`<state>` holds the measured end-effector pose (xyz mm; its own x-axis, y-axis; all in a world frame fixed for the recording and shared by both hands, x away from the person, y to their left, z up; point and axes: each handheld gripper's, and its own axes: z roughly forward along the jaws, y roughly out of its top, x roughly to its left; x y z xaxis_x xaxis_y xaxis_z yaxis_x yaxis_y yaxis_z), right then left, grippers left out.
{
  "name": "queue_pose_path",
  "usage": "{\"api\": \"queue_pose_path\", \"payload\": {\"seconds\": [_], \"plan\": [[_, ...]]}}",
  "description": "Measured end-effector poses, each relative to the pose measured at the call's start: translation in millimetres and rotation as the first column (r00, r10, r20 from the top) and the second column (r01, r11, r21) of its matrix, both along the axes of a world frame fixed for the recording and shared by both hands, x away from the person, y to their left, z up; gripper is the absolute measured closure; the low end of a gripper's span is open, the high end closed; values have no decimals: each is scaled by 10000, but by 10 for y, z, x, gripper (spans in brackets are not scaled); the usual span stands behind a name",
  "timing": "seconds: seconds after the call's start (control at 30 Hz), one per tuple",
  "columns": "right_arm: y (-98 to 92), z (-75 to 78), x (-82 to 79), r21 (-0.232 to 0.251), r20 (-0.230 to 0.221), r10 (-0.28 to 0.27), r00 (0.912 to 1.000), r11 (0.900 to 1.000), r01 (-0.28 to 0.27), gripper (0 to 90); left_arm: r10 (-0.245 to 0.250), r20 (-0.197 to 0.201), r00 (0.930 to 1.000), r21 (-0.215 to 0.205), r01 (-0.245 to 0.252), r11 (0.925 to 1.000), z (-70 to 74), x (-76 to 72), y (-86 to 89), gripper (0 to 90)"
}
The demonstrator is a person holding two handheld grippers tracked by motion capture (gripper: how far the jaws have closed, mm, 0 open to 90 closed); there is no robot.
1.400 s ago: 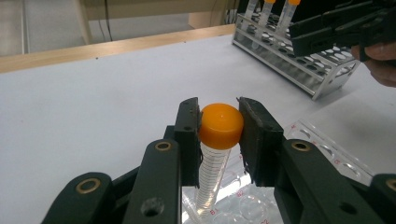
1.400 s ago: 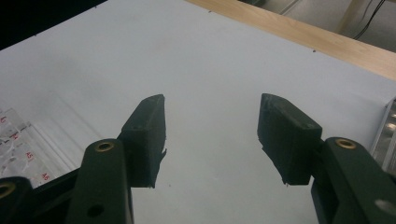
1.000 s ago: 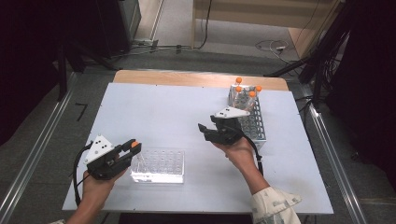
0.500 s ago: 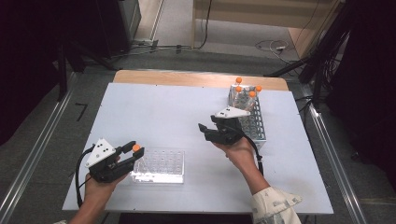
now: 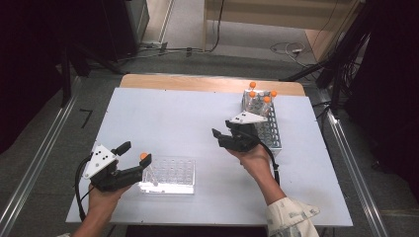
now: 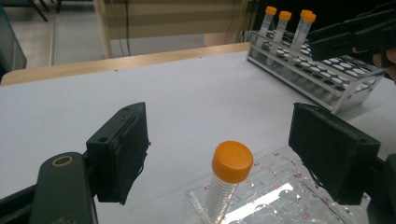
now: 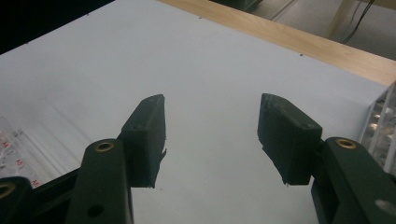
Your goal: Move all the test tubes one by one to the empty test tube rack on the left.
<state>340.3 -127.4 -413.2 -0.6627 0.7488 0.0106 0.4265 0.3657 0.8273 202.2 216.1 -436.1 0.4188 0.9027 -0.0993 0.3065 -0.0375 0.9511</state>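
Even overhead light, dark surroundings.
The table is bright; its clear tray shows glare; near jaws are slightly soft.

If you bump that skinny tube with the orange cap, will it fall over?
Probably. The clear plastic tube with the orange cap stands tall and narrow in a corner well of the clear plastic tray, already leaning, so a nudge may tip it. It looks light, and being round, could roll.

white bench top with a bare wooden strip along its far edge, beyond both tongs, grey carpeted floor all round, metal rails either side, loose cables on the floor way past the bench, dark gear off to both sides
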Motion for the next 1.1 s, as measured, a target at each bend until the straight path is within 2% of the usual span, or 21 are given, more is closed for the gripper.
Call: {"api": "queue_pose_path", "payload": {"seconds": [0.3,0.47,0.63,0.73,1.0,1.1], "plan": [[-161,35,77,128,184,-665,9976,9977,663,398,112,78,9999,-108,-111,9999,2,-2,14,202],[-322,40,171,184,372,-1435,9889,9896,1429,393,133,95,9999,-70,-132,9999,2,-1,16,202],[-522,14,296,258,562,-2439,9682,9697,2428,393,176,132,9998,-107,-175,9998,6,-1,18,203],[-635,-2,362,367,545,-2865,9565,9579,2848,393,163,135,9998,-122,-161,9998,5,0,15,203],[-783,-20,477,213,801,-3608,9292,9326,3603,398,127,113,9999,-128,-125,9998,5,1,12,204],[-826,-35,538,127,879,-3920,9158,9197,3925,402,145,132,9998,-137,-143,9998,7,-1,16,208]]}}
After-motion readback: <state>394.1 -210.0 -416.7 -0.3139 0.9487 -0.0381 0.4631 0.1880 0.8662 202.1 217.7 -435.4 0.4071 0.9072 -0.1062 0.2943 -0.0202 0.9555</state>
